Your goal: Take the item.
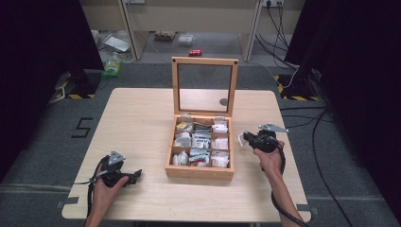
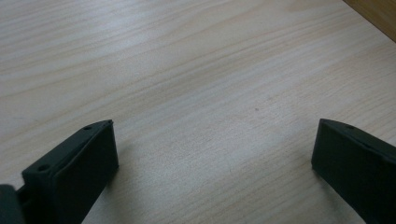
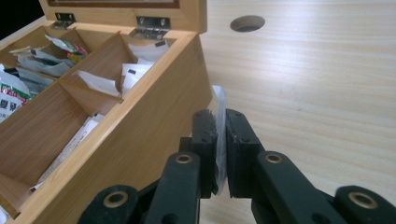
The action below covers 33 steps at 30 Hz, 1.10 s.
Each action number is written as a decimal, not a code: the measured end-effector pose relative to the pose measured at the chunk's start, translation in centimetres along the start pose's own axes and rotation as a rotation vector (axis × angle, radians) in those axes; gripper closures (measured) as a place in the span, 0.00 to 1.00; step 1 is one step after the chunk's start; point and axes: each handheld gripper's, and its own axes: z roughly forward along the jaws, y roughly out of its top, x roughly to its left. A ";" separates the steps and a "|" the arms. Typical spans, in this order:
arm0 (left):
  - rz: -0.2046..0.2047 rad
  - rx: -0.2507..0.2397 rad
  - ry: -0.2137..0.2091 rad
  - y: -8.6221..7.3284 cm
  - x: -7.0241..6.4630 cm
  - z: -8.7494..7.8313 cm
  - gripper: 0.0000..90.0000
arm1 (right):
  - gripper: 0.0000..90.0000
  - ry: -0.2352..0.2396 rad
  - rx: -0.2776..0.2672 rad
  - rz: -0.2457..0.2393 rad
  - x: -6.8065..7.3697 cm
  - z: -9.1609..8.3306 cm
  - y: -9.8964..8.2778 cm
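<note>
Sachet (image 3: 219, 135), thin white packet, pinched edge-on in right gripper (image 3: 219, 122) jaws beside wooden box (image 3: 154, 121); left gripper (image 2: 212, 140) jaws wide open

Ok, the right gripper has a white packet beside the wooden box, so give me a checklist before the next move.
1. Right gripper shut on thin white packet: ok.
2. Packet outside the light wooden compartment box, beside its right wall: ok.
3. Glass-paned box lid upright and open: ok.
4. Box compartments hold other sachets; free room for this one: cannot tell.
5. Left gripper open, empty, over the pale wooden table: ok.
</note>
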 end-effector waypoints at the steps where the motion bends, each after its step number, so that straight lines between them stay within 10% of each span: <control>1: 0.000 0.000 0.000 0.0 0.0 0.0 0.00 | 0.93 0.000 0.000 0.000 0.0 0.0 0.0; 33: 0.000 0.000 0.000 0.0 0.0 0.0 0.00 | 0.79 -0.024 0.053 0.011 0.0 0.8 -0.7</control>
